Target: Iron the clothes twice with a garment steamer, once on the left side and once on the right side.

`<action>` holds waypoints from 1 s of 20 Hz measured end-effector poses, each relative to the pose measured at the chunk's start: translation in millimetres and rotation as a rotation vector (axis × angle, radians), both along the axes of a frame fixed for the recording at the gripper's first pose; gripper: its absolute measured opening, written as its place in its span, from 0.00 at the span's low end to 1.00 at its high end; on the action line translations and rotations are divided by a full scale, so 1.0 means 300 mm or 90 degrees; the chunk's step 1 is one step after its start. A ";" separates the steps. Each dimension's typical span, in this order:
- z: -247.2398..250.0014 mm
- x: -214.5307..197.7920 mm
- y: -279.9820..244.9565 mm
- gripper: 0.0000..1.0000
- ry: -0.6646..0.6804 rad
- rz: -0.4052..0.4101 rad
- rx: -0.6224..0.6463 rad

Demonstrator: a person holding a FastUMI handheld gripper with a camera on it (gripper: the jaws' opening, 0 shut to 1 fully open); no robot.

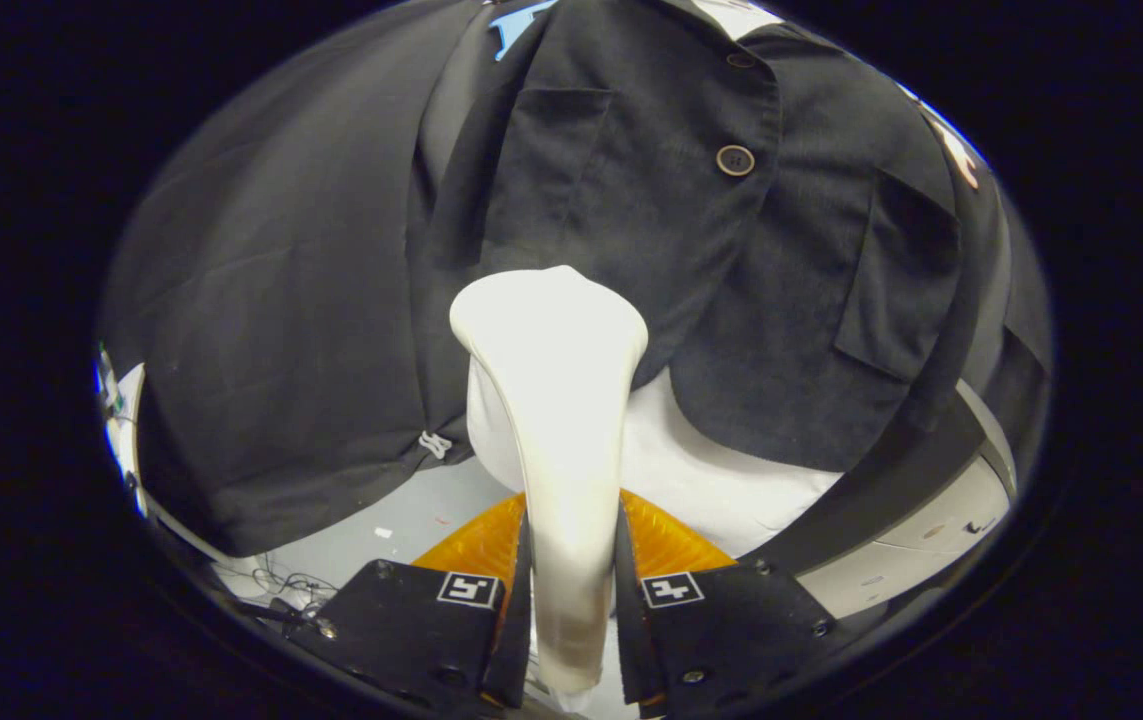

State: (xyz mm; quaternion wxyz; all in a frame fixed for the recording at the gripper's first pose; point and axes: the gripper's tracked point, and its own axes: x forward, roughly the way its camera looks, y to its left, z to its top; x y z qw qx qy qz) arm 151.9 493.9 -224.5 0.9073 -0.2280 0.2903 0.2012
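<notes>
A white garment steamer stands upright between the two fingers, and my gripper is shut on its narrow handle. Its broad head rests against the lower front of a dark jacket, just left of the jacket's button line. The jacket hangs over a white dress form, whose bare base shows under the hem to the right of the steamer. A round button sits above and to the right of the steamer head. A chest pocket lies directly above the head.
A dark cloth hangs to the left of the jacket, down to a grey floor with loose cables. A black strap runs down on the right across a pale curved surface.
</notes>
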 end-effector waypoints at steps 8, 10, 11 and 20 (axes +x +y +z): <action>-0.077 -0.156 -0.119 0.39 0.030 0.009 -0.020; -0.056 -0.196 -0.180 0.39 0.023 -0.012 -0.009; -0.042 -0.216 -0.216 0.39 0.020 -0.029 -0.002; 0.031 -0.490 -0.668 0.38 0.025 -0.205 0.026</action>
